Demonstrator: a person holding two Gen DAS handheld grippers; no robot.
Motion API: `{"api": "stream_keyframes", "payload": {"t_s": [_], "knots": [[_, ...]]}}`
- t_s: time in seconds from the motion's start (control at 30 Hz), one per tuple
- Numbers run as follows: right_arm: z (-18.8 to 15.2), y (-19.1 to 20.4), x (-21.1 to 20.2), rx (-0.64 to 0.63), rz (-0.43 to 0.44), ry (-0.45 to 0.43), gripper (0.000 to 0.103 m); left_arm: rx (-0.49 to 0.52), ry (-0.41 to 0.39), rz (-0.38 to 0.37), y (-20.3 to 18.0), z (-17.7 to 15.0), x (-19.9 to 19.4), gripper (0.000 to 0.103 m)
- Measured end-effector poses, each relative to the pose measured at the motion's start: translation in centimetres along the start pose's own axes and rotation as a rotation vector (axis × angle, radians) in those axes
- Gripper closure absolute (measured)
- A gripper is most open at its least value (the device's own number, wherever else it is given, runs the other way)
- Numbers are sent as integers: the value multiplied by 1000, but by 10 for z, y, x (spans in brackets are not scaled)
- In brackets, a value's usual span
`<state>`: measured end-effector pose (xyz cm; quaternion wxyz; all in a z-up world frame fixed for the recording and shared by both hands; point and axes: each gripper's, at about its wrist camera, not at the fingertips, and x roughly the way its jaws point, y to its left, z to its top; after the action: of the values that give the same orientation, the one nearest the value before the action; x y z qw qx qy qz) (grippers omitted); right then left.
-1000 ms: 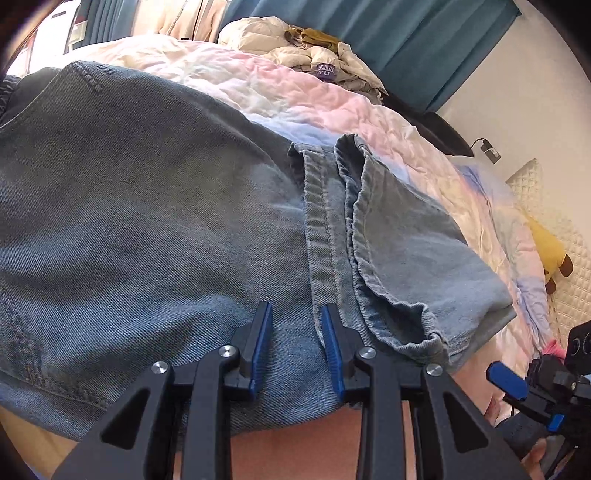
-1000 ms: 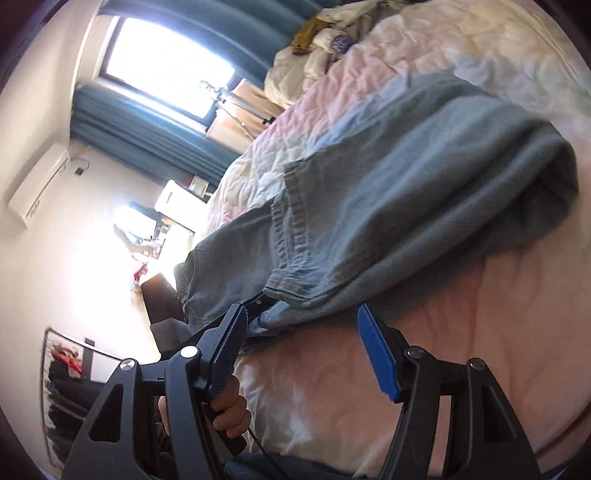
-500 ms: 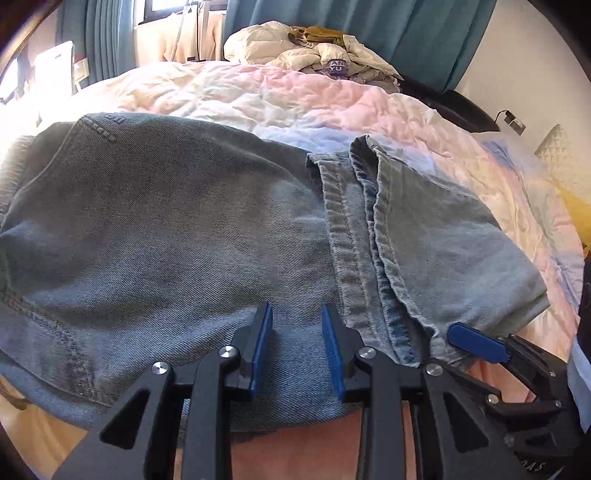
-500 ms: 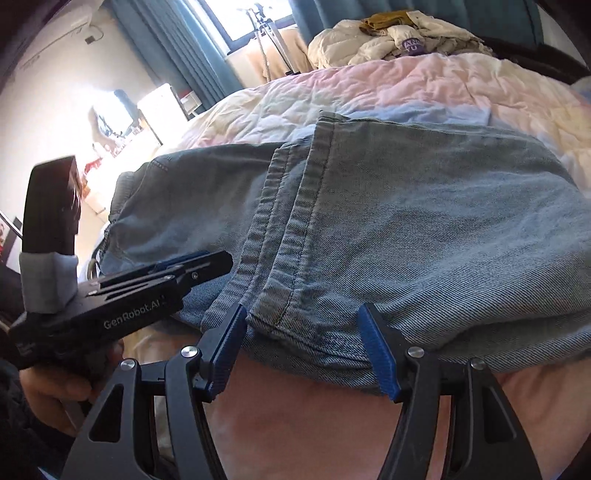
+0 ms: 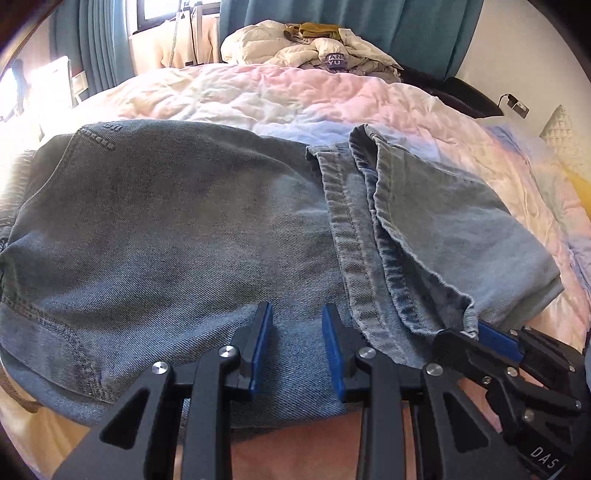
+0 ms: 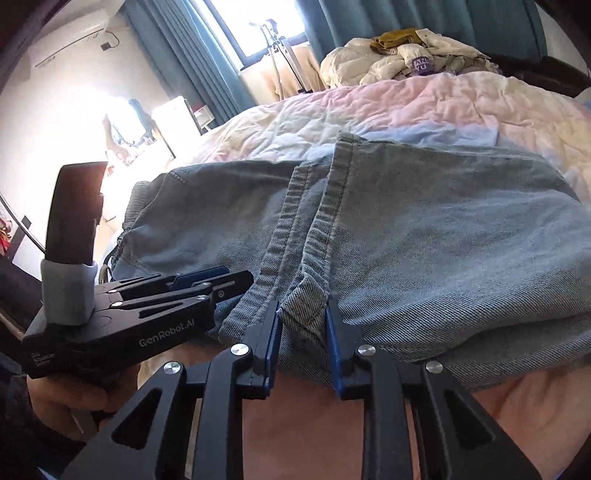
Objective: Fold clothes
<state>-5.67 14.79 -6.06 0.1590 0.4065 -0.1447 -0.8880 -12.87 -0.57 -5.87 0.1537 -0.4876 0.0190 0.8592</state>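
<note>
Light blue jeans (image 5: 166,240) lie folded on the bed, their leg hems (image 5: 369,221) laid across the middle. My left gripper (image 5: 295,328) sits at the near edge with its jaws narrow and denim pinched between the blue pads. In the right wrist view the left gripper (image 6: 221,277) reaches in from the left, clamped on that same edge. My right gripper (image 6: 303,325) is closing on the near corner of the upper hem (image 6: 306,306), which bunches between its pads. From the left wrist view the right gripper (image 5: 476,332) grips this corner at lower right.
A pink and white quilt (image 5: 295,96) covers the bed around the jeans (image 6: 443,240). A heap of pale clothes (image 5: 314,48) lies at the far edge before teal curtains (image 5: 406,29). A person's hand (image 6: 66,398) holds the left gripper.
The right gripper rolled upright, came in to the hem corner beside the left gripper, and its jaws narrowed onto the denim. The left gripper turned slightly and kept its grip.
</note>
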Motion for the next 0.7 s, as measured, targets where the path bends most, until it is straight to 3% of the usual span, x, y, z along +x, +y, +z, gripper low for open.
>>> {"api": "stream_keyframes", "payload": {"t_s": [0.13,0.3,0.5,0.7], "knots": [[6,8,-11,-14,46,-67,82,-10,-7,-7,2,0,-3,74],[4,17,3,-46,57,-21,82,-36,-21,-11,7,1,-6,74],[2,40,6,-129,54,-50,83,-64,-45,-6,13,4,-11,74],[-8,21,36,-53,31,64,83,-104,-51,-19,25,3,-13,74]]}}
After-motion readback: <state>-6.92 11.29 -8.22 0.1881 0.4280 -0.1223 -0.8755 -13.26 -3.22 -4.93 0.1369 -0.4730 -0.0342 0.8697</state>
